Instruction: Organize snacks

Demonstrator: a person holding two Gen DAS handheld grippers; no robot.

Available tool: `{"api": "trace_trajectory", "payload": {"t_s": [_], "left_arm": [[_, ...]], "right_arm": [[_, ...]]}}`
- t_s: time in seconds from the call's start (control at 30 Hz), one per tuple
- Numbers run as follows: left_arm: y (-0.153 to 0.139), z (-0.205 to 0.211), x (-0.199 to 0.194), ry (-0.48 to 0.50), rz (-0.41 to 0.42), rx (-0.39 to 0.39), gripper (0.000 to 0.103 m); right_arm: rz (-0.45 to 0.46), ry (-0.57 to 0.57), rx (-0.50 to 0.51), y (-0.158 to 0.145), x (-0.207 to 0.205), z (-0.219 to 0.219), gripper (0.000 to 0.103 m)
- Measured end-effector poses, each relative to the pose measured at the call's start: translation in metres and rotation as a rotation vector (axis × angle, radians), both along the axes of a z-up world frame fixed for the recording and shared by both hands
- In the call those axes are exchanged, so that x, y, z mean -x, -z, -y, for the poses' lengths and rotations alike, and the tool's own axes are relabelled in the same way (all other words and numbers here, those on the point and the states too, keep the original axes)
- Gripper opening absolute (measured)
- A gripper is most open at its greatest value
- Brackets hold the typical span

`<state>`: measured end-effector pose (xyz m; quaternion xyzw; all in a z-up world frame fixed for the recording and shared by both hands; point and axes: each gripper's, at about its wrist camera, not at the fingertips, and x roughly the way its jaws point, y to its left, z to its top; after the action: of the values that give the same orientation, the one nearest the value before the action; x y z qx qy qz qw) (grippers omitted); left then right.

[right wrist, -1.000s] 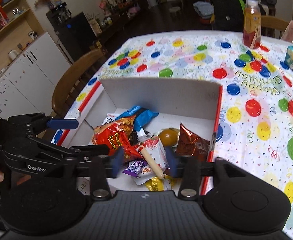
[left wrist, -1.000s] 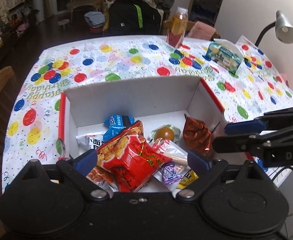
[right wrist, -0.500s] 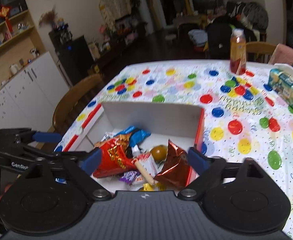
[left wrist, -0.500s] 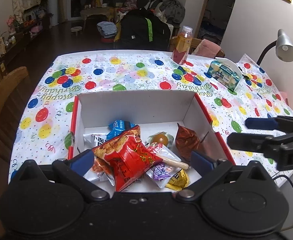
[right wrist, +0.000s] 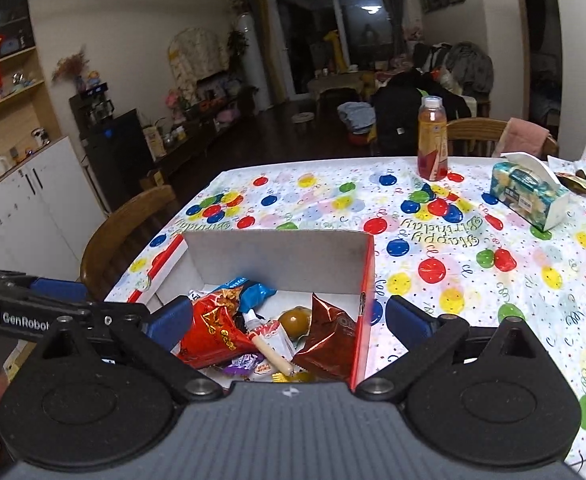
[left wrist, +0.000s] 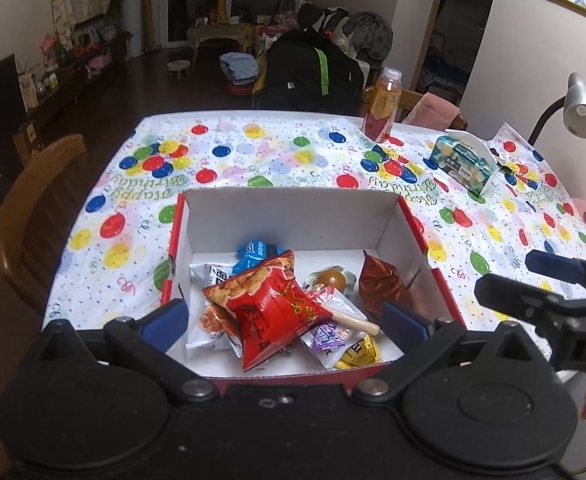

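Note:
A white cardboard box with red outer sides [left wrist: 293, 216] [right wrist: 277, 252] sits on the balloon-print tablecloth and holds several snacks. On top lies a red chip bag [left wrist: 273, 308] [right wrist: 213, 332], with a brown foil bag [left wrist: 379, 282] [right wrist: 327, 340], a blue packet [left wrist: 255, 252], an orange jelly cup [left wrist: 331, 279] [right wrist: 295, 320] and a stick snack [left wrist: 353, 320] around it. My left gripper [left wrist: 285, 320] hovers open above the box's near edge, holding nothing. My right gripper [right wrist: 289, 320] is open too, to the box's right, also empty.
A juice bottle [left wrist: 385, 106] [right wrist: 433, 140] and a tissue box [left wrist: 463, 164] [right wrist: 527, 192] stand on the far right of the table. A wooden chair [left wrist: 33, 216] is at the left side, a desk lamp [left wrist: 581, 110] at the right.
Both grippers have pulled back and up from the box. The right gripper's fingers, close together a second ago, have spread wide. The snacks have stayed in the box.

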<state>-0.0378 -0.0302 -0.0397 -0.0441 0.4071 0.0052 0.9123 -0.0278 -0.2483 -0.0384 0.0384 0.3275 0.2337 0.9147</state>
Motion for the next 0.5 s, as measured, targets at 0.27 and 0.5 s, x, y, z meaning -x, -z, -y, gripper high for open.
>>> {"api": "trace_trajectory", "payload": {"t_s": [0.27, 0.5], "left_arm": [[-0.009, 0.006, 0.01, 0.004, 0.012, -0.015, 0.103], [-0.012, 0.005, 0.015, -0.005, 0.018, -0.008, 0.103]], "right_arm": [[-0.02, 0.036, -0.03, -0.008, 0.004, 0.0, 0.103], [-0.022, 0.057, -0.043, -0.009, 0.008, 0.001, 0.103]]}}
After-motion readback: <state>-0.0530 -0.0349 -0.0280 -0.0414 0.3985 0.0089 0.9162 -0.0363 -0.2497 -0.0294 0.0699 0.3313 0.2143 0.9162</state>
